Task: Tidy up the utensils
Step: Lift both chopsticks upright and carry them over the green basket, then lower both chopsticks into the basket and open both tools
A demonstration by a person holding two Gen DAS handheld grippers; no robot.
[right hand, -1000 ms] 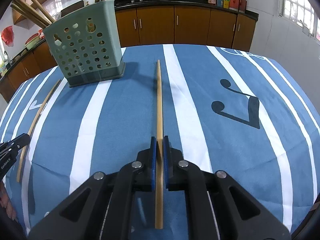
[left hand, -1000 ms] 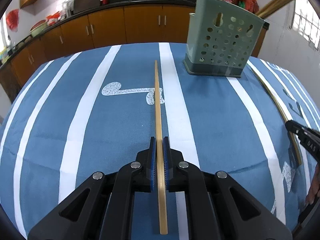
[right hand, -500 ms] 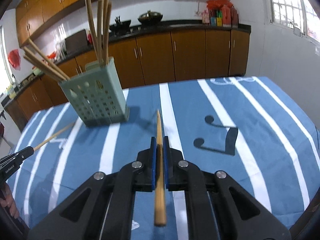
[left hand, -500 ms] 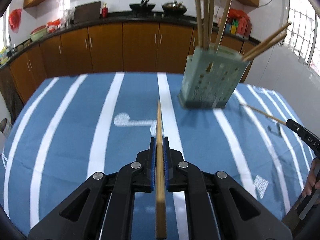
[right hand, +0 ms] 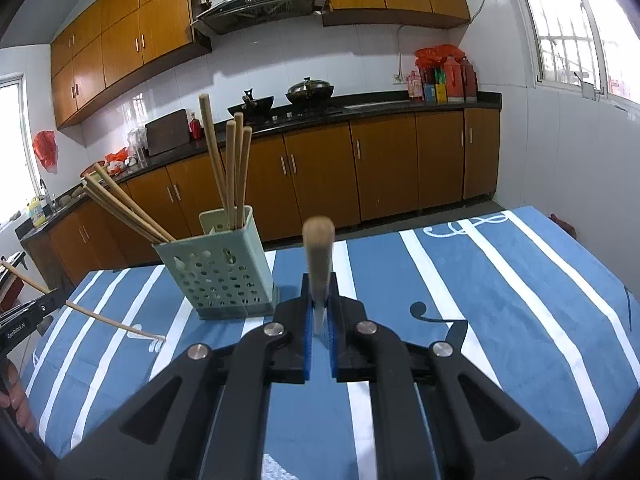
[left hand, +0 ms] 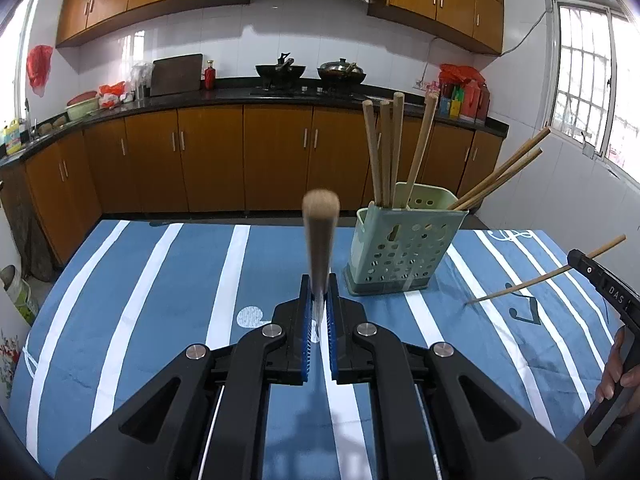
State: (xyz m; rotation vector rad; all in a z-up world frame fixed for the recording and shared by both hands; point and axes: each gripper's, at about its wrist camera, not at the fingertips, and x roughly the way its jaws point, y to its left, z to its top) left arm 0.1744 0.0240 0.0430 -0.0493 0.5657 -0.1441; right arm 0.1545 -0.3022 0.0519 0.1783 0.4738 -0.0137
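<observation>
My left gripper (left hand: pixel 319 285) is shut on a wooden chopstick (left hand: pixel 320 236) whose blurred thick end rises close to the camera. My right gripper (right hand: pixel 319 285) is shut on a second chopstick (right hand: pixel 318 248) in the same way. A pale green perforated holder (left hand: pixel 404 254) with several chopsticks stands ahead and right of the left gripper, and ahead and left in the right wrist view (right hand: pixel 224 276). Each view shows the other gripper at its edge, the right gripper (left hand: pixel 580 260) and the left gripper (right hand: pixel 50 301), chopstick slanting with its thin tip low over the cloth.
A blue cloth with white stripes (left hand: pixel 160 300) covers the table. A person's fingers (left hand: pixel 616 376) hold the right gripper's handle. Brown kitchen cabinets (left hand: pixel 208 164) and a counter with pans (left hand: pixel 280 70) stand beyond the far table edge.
Both grippers have risen off the table with their chopsticks. The chopsticks, flat on the cloth before, now tilt with thick ends up. The views have swung up towards the kitchen wall.
</observation>
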